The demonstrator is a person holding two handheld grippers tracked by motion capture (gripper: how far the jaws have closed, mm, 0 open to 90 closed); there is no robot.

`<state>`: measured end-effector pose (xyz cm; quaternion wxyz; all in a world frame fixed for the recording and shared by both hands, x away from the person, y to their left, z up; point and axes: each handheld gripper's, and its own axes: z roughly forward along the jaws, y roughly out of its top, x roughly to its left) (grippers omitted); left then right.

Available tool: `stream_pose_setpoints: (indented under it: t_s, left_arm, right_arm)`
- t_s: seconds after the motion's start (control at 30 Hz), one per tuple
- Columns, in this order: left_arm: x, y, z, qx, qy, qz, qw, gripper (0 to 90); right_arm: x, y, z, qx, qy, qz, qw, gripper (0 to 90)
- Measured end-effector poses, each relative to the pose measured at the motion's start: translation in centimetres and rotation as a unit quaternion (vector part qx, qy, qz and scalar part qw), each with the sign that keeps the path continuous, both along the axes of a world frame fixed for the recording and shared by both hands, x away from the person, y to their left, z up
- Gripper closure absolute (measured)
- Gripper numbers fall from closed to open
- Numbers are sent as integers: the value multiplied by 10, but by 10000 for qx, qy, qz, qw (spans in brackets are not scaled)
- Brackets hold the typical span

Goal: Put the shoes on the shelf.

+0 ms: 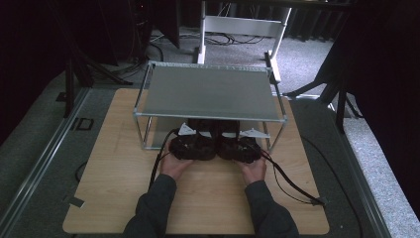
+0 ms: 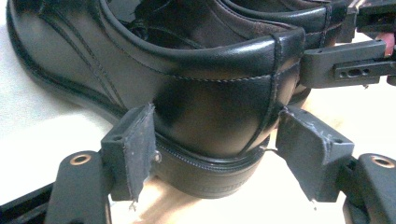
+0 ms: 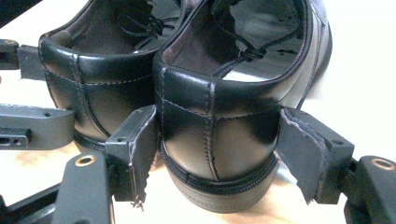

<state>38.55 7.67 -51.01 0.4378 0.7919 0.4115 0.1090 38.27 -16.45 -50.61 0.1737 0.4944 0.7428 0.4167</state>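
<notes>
1. Left gripper (image 2: 215, 154): jaws spread either side of left shoe (image 2: 187, 84) heel, left pad touching.
2. Right gripper (image 3: 217, 156): jaws spread around right shoe (image 3: 224, 107) heel.
3. Shoes side by side under rack (image 1: 210, 91), on table (image 1: 119, 168).

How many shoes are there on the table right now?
2, side by side under the shelf rack: the left shoe between the left gripper's jaws, the right shoe between the right gripper's jaws.

High view is dim and underexposed on my end, surroundings near black, slightly soft. Both gripper views are blown out: table (image 2: 37, 140) washes to white. Hard glare patches on the black leather shoes (image 3: 243, 126); close jaw edges slightly blurred.
</notes>
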Motion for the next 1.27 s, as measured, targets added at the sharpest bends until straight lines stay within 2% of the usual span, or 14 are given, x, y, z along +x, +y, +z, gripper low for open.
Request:
stream_pose_setpoints:
  t_s: [0.1,0.23,0.3,0.37,0.63,0.7,0.87,0.97,1.0,1.07,1.1,1.2,1.23,1.27]
  left_arm:
    - [4,0,-3,-46,-43,166,9998,317]
    - [5,-1,-3,-5,-105,251,9996,336]
    - [7,-1,-5,139,-138,488,9986,391]
    - [8,0,-6,-4,-106,556,9984,473]
    - [6,0,-7,-96,-62,549,9984,461]
    - [6,-1,-7,-106,-66,542,9985,451]
    - [7,-1,-8,-164,-39,576,9982,430]
    - [5,1,-8,-248,-13,563,9981,423]
    - [4,2,-7,-247,-3,589,9980,420]
    - [2,4,-6,-264,-6,593,9979,399]
    - [-4,10,-4,-303,-24,587,9978,393]
    - [-13,17,-4,-258,-21,574,9980,386]
    - [-23,24,-6,-133,-13,559,9983,384]
    - [-23,24,-6,-133,-13,559,9983,379]
  right_arm:
    - [5,0,-2,48,-18,-49,10000,295]
    - [9,1,-4,104,-23,-101,9999,294]
    - [9,3,-5,46,-70,-106,9999,291]
    - [8,3,-5,-12,-112,-100,9999,290]
    - [10,5,-5,-70,-189,-103,9997,290]
    - [16,5,-6,-41,-172,-173,9997,292]
    - [16,9,-6,-86,-192,-251,9995,287]
    - [15,9,-5,-239,-180,-207,9993,279]
    - [14,8,-5,-236,-166,-206,9994,292]
    - [8,2,-2,-25,-198,-88,9998,298]
    - [3,-1,0,2,-203,-51,9998,298]
    - [-12,-15,3,-30,-205,34,9998,298]
    - [-17,-21,3,-38,-219,58,9997,297]
    - [-21,-28,3,-60,-229,70,9997,296]
